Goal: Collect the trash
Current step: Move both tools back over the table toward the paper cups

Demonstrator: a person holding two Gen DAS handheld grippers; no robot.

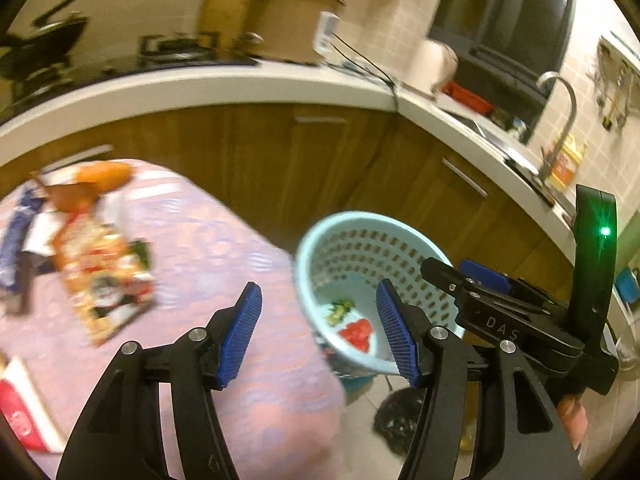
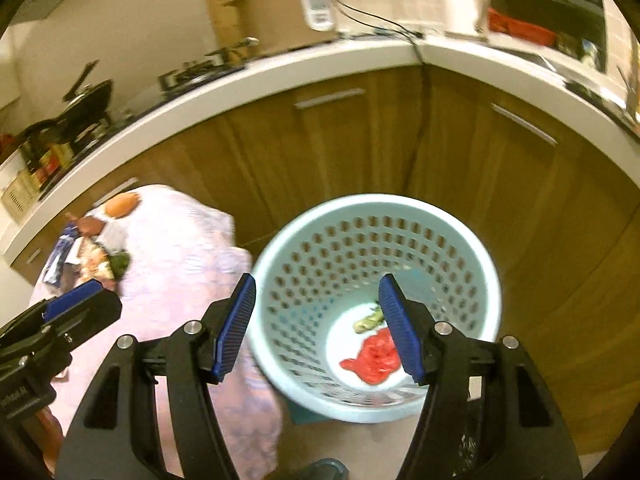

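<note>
Both jaws spread, empty: right hand-held gripper [image 2: 316, 326] above pale-blue perforated plastic basket [image 2: 440, 216] (red wrapper [image 2: 374, 358] inside); left hand-held gripper [image 1: 318, 330] faces wrappers [image 1: 104, 268] at frame left, lilac-clothed counter [image 1: 224, 240].

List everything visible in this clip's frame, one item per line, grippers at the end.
basket: 1, pale blue, perforated, on the floor beside the table
red scrap: 1, red, basket bottom
green scrap: 1, yellow-green, basket bottom, behind the red scrap
table: 1, pink patterned cloth, left of basket
wrappers: several, mixed colours, blurred, far side of table
red pack: 1, red and white, table's near-left edge
counter: 1, white top, wooden doors, behind
pot: 1, tan, metal lid, on counter
faucet: 1, metal, right counter
left gripper: open, empty, over the table edge
right gripper: open, empty, above basket
</note>
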